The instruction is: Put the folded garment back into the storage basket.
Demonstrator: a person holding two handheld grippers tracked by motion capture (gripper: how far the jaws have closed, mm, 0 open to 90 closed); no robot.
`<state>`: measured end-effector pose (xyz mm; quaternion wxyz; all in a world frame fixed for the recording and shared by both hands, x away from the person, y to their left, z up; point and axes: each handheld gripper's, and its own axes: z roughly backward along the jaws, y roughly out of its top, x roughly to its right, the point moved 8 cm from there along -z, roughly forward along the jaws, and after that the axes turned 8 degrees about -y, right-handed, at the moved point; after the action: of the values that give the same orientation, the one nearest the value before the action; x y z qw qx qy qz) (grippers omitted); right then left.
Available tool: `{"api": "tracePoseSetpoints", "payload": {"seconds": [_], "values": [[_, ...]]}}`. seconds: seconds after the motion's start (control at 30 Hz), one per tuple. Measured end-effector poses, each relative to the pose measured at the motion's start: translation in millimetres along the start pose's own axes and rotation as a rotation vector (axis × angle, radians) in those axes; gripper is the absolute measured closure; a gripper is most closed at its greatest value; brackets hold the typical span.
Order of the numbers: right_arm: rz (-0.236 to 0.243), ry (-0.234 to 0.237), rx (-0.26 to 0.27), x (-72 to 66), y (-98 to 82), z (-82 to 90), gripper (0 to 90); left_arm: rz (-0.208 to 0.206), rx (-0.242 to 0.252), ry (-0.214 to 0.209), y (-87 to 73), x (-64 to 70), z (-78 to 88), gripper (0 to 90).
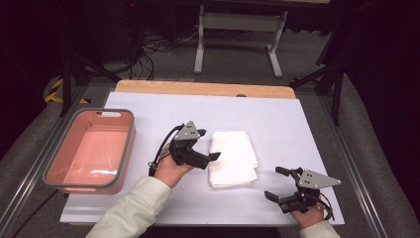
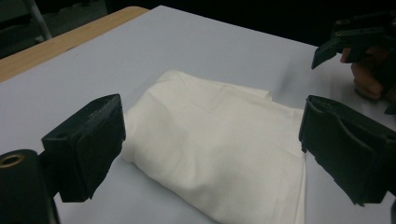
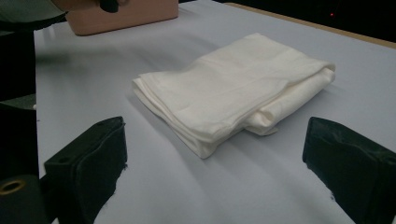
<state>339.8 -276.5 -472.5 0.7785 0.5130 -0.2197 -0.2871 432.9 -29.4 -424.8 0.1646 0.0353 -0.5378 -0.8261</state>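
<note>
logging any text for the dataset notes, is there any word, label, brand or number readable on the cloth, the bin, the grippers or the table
None can be read.
Folded white cloth: plain, no tag or print in any view.
Pink bin: no label on the walls that show.
Left gripper and right gripper: black jaws and grey plates bear no readable marking.
White table cover: blank.

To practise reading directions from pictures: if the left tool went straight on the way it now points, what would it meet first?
Most likely the folded white cloth, lying just ahead between the left tool's open jaws.
</note>
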Motion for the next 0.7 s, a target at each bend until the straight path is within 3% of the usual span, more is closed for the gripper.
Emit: {"api": "tracePoseSetpoints", "payload": {"seconds": [0.1,0.23,0.4,0.7], "values": [[-0.002,0.002,-0.003,0.1,-0.5,-0.4,7.4,0.015,0.014,-0.005,1.9,-0.9,-4.6,8.0],[-0.010,0.007,-0.006,0.7,-1.7,-1.5,7.5,-0.004,0.009,0.033,2.8,-6.8,-11.5,7.3],[-0.011,0.008,-0.006,1.2,-2.0,-1.8,7.5,0.016,-0.015,0.063,1.0,-13.1,-19.7,7.8],[-0.014,0.022,-0.003,1.0,-2.2,-1.9,7.5,-0.012,-0.035,0.110,1.1,-20.7,-34.6,6.7]]}}
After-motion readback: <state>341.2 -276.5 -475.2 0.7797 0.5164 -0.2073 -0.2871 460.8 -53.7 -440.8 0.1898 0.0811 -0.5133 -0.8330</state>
